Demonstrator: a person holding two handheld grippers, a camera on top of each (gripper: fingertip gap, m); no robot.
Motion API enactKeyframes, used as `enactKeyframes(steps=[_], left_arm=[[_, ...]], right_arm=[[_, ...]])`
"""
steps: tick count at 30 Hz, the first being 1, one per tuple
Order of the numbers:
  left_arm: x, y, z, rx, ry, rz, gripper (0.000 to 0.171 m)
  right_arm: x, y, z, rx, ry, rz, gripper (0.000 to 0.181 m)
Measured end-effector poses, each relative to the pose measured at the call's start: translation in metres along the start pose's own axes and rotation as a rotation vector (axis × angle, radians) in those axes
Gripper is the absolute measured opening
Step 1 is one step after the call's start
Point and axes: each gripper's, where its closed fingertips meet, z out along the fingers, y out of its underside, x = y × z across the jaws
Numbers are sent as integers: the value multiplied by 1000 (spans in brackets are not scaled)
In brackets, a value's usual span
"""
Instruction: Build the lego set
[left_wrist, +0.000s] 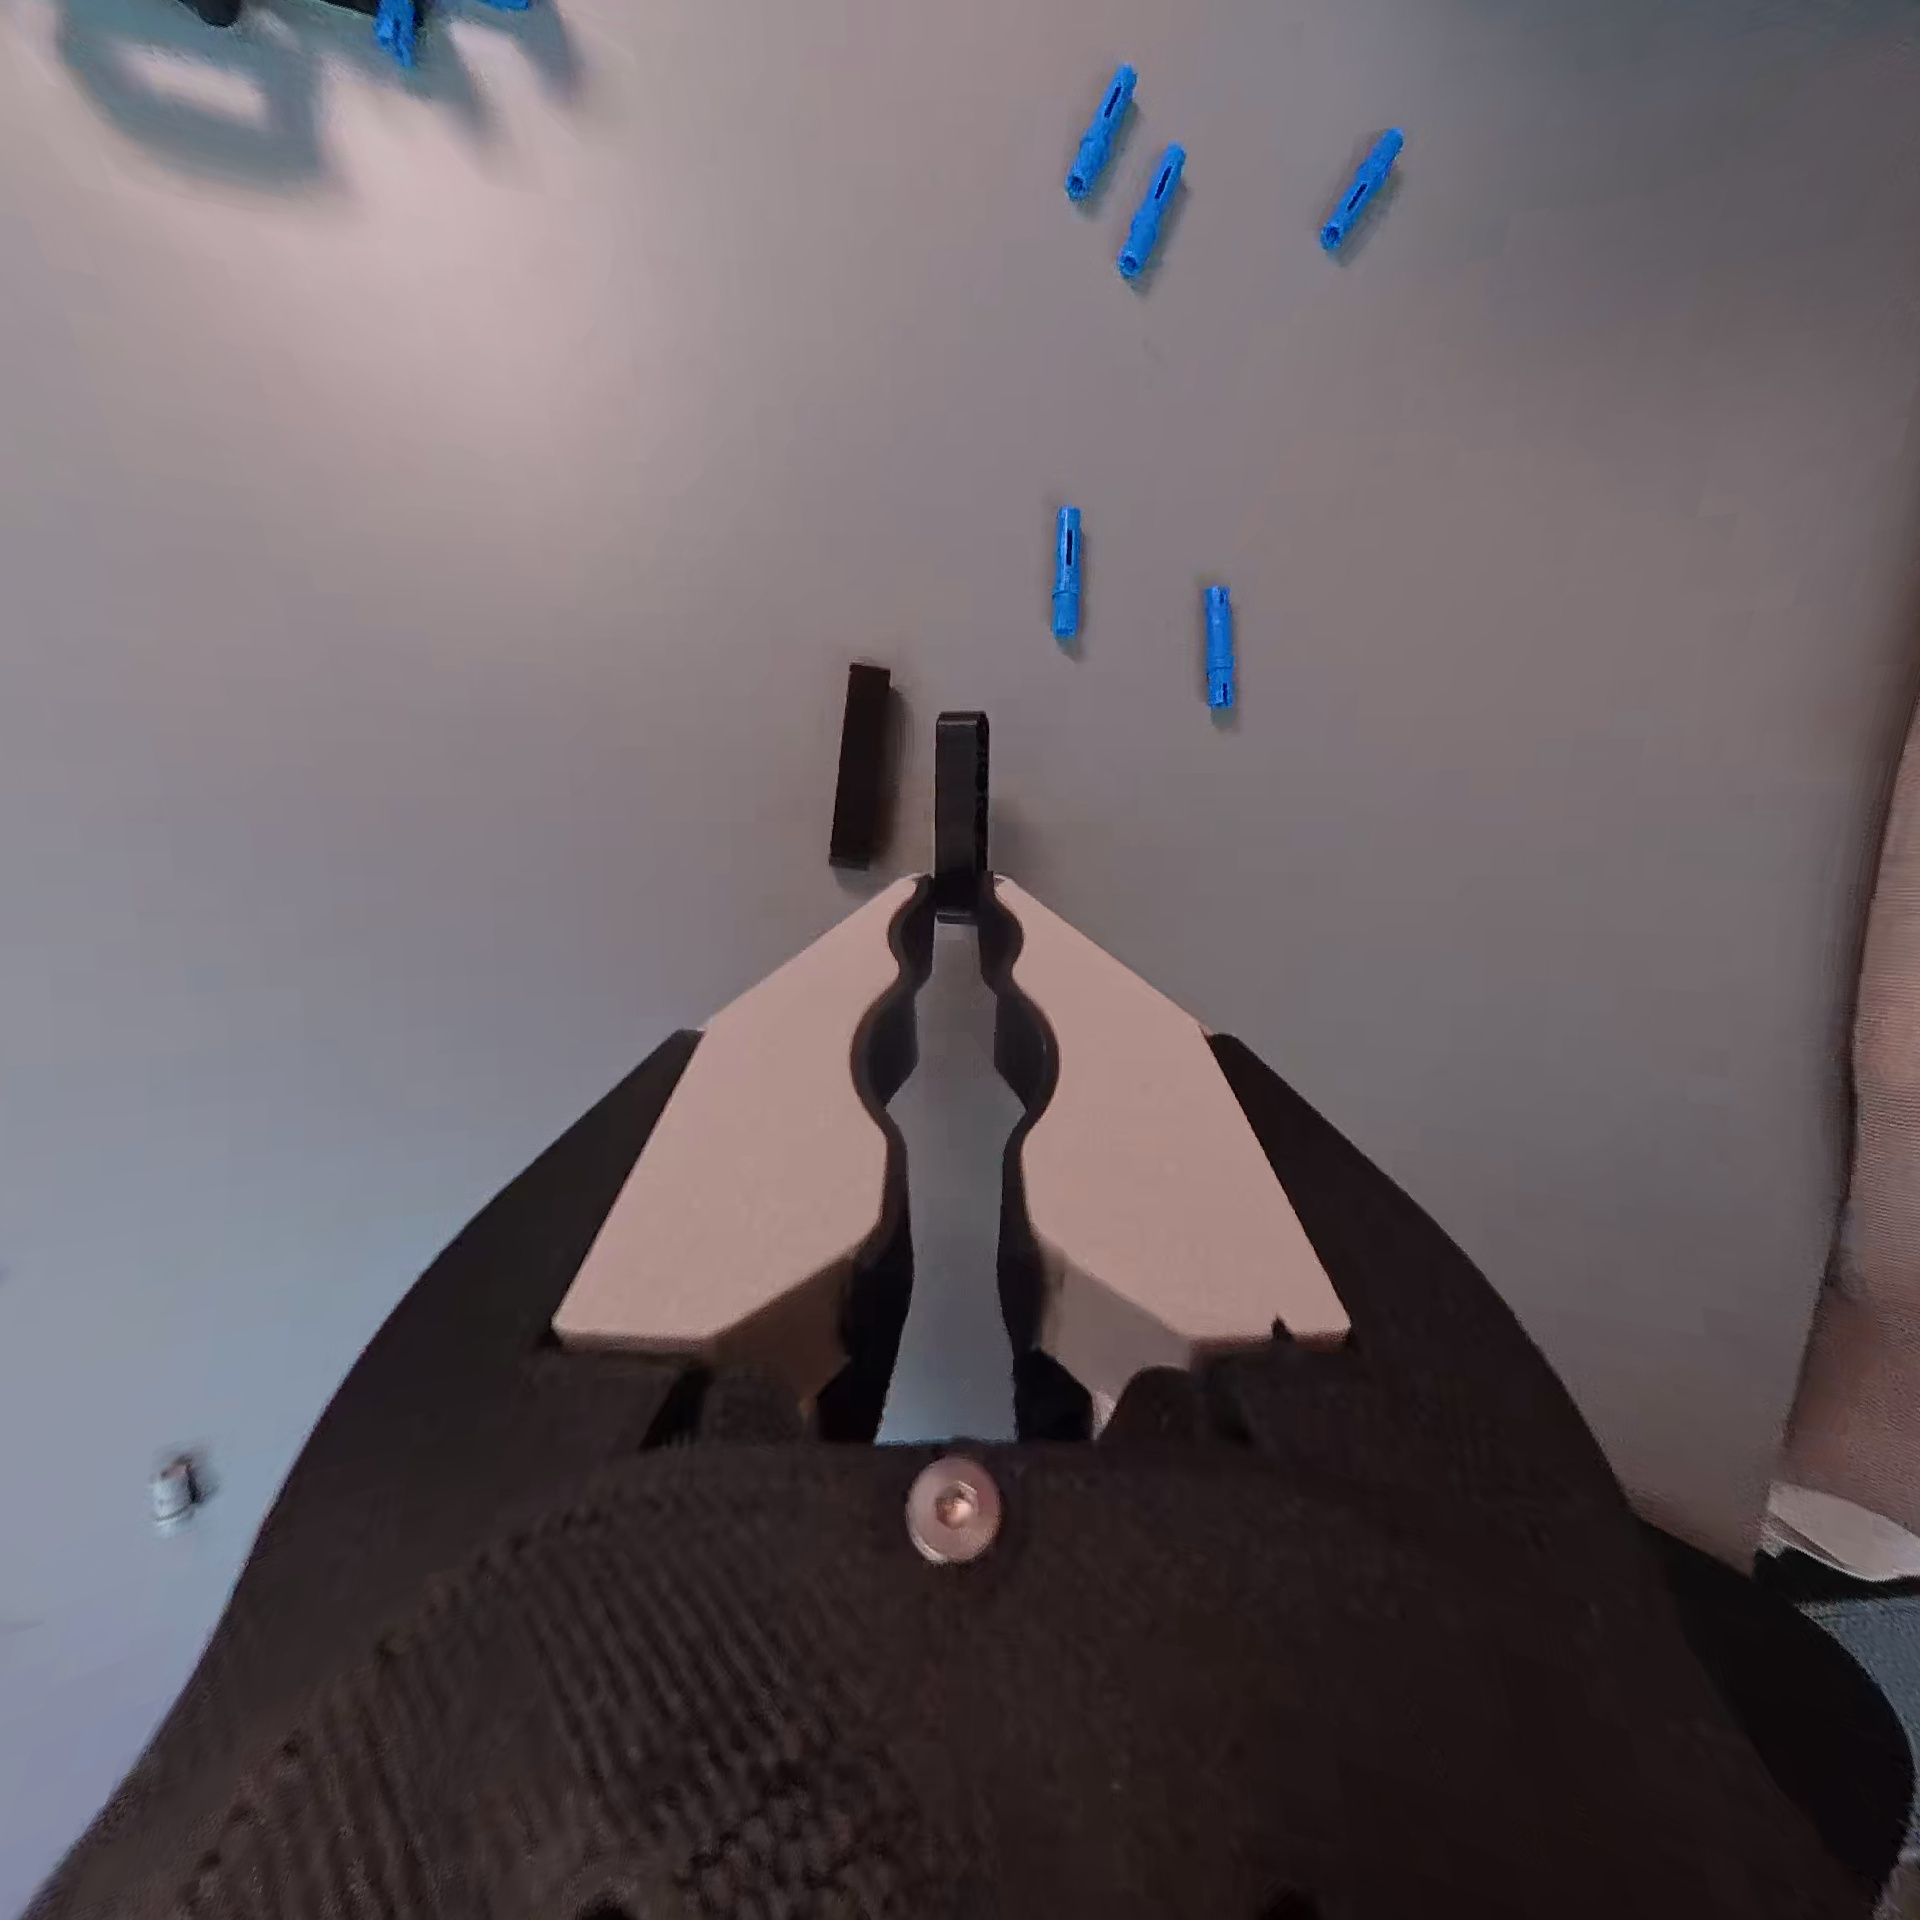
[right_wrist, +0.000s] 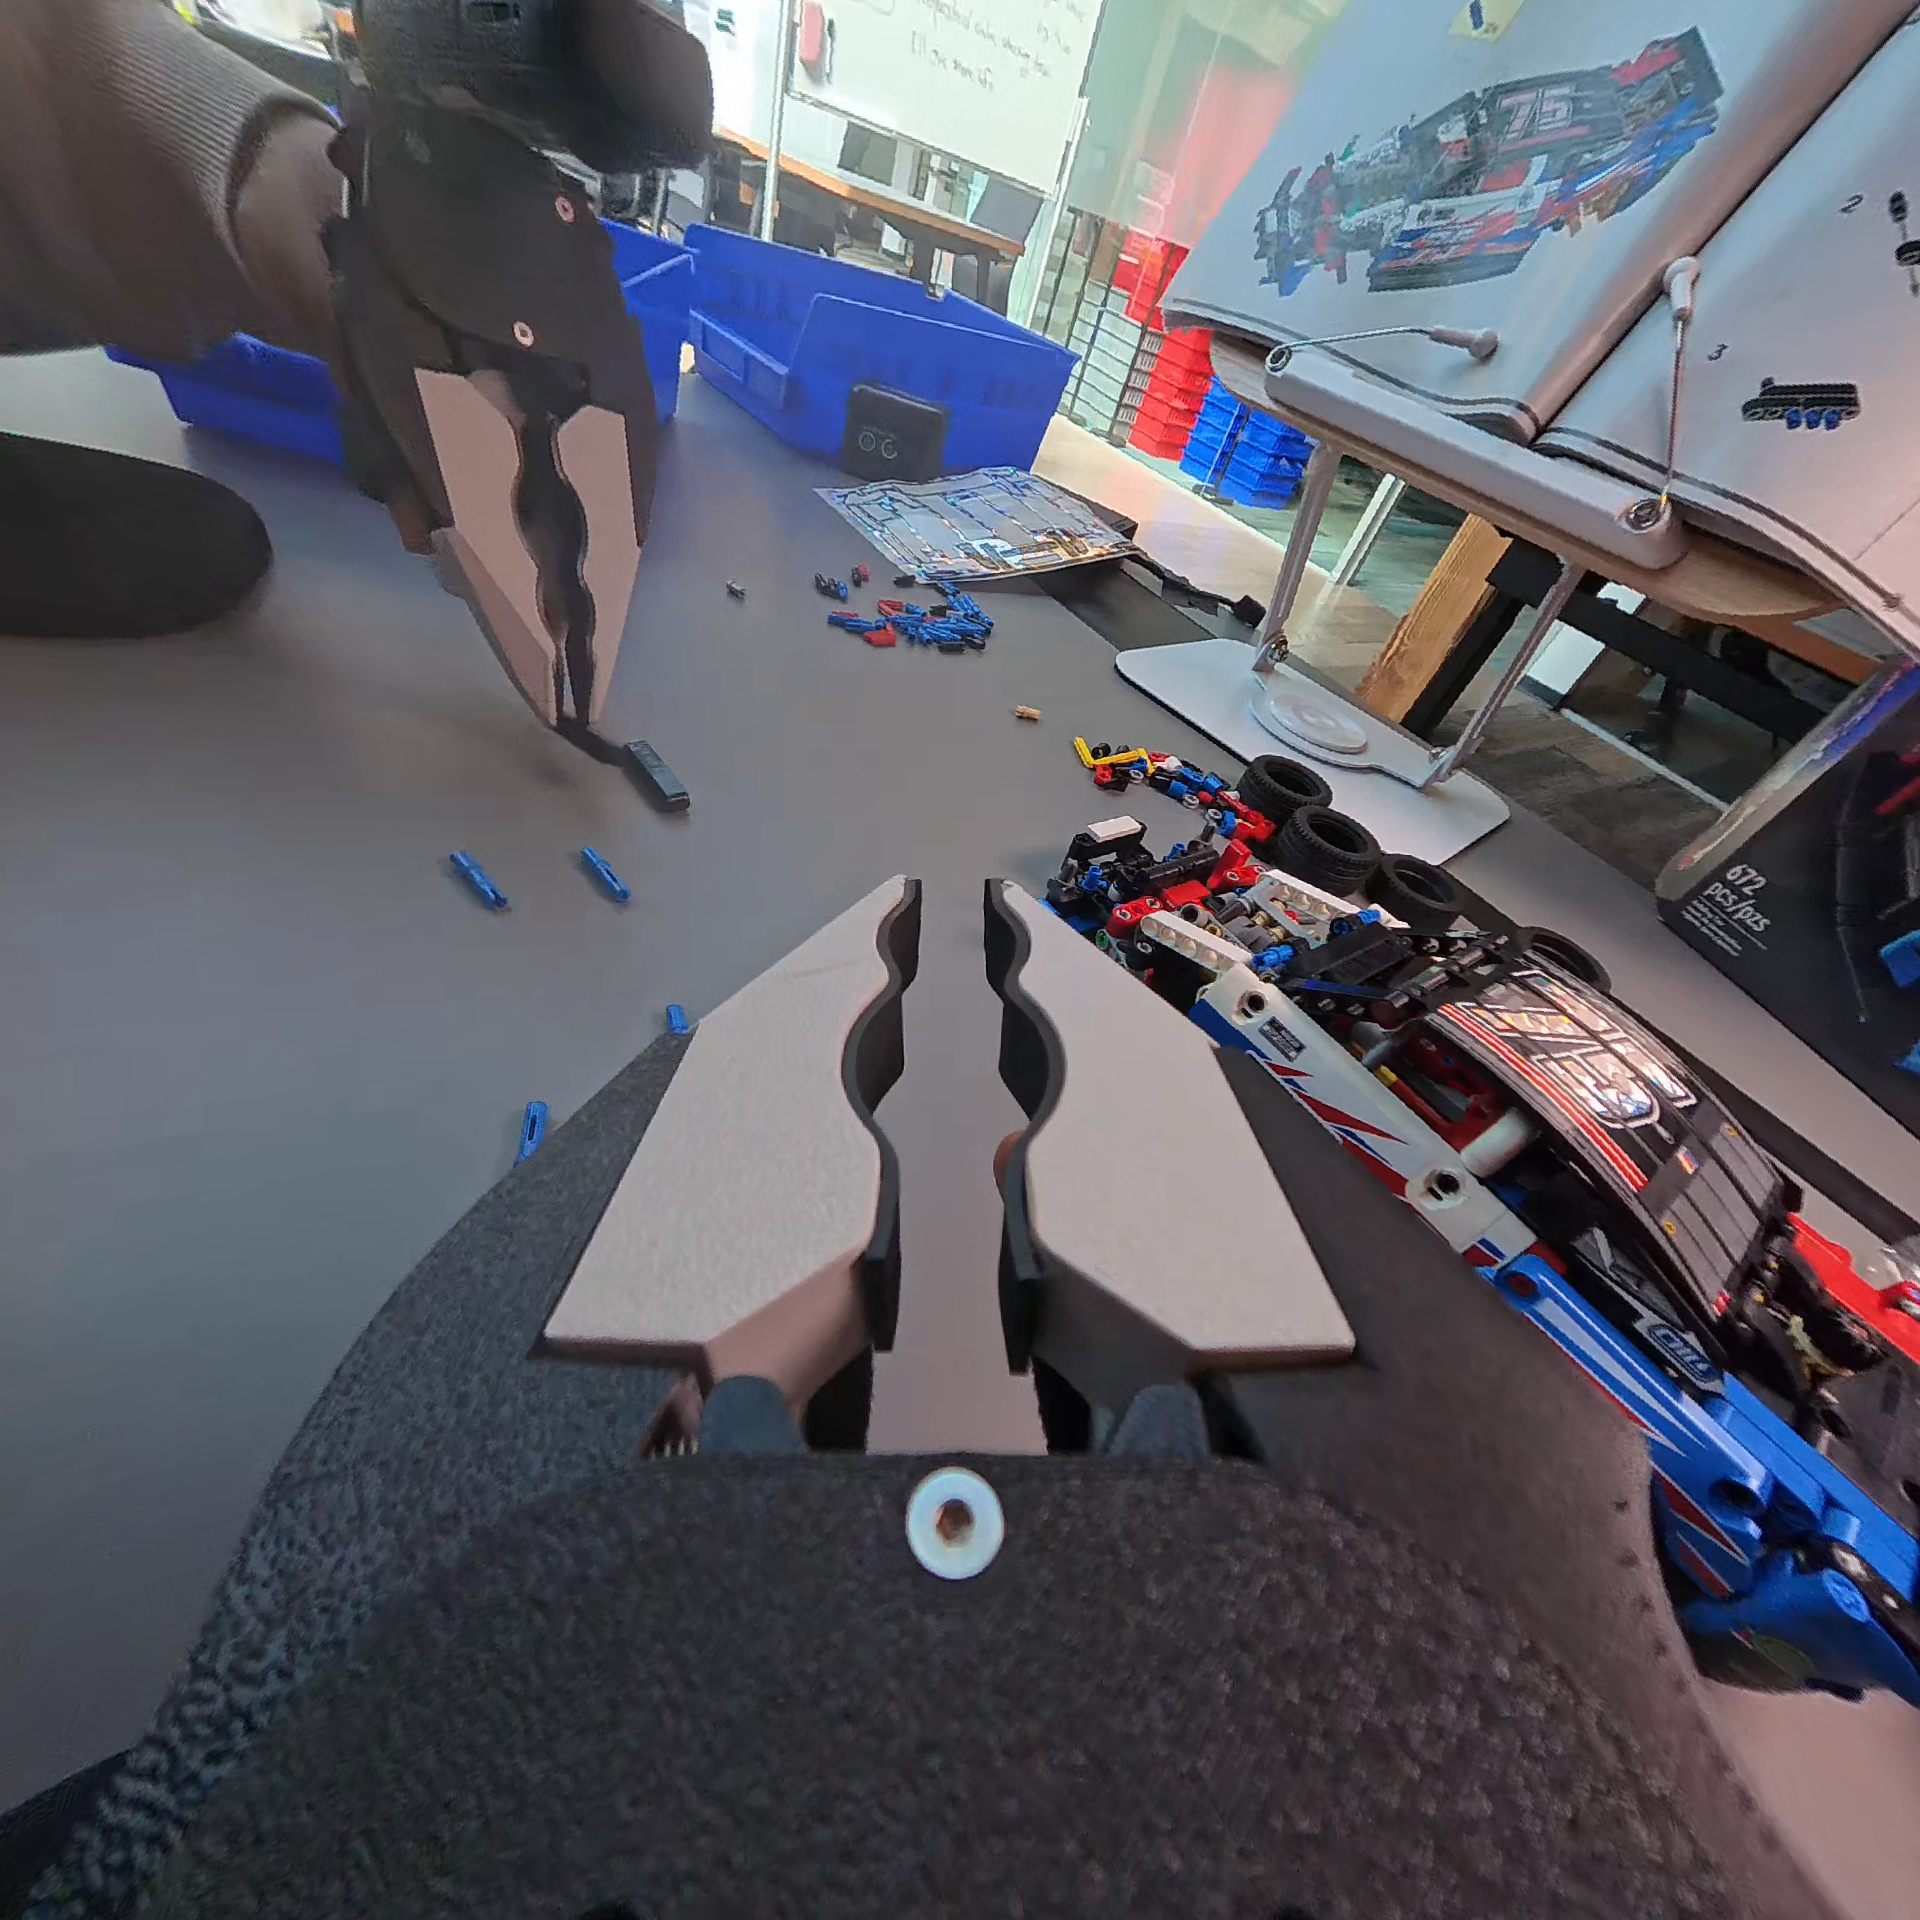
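Observation:
My left gripper is shut on the near end of a thin black beam, pointing down at the grey table. It also shows in the right wrist view, tips at the table. A second black beam lies just left of the held one; in the right wrist view it lies beside the tips. Several blue pins lie scattered beyond and right. My right gripper is open and empty, low over the table. The partly built race car lies right of it.
Blue bins stand at the back. A sticker sheet and a pile of small parts lie mid-table. Black tyres, a stand holding the instruction book and the set's box are at right. A sleeve shows at the right edge. My right fingertips sit around 20 cm from my left ones.

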Motion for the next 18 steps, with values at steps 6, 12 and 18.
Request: enactKeyframes(steps=[6, 12, 18], left_arm=[[-6, -4, 9, -23, -96, 85, 10], [-15, -32, -21, 184, -160, 62, 23], [-47, -53, -111, 606, -393, -66, 28]], right_arm=[[4, 2, -2, -5, 5, 1, 9], [5, 3, -3, -5, 5, 4, 9], [7, 4, -2, -5, 14, 20, 9]])
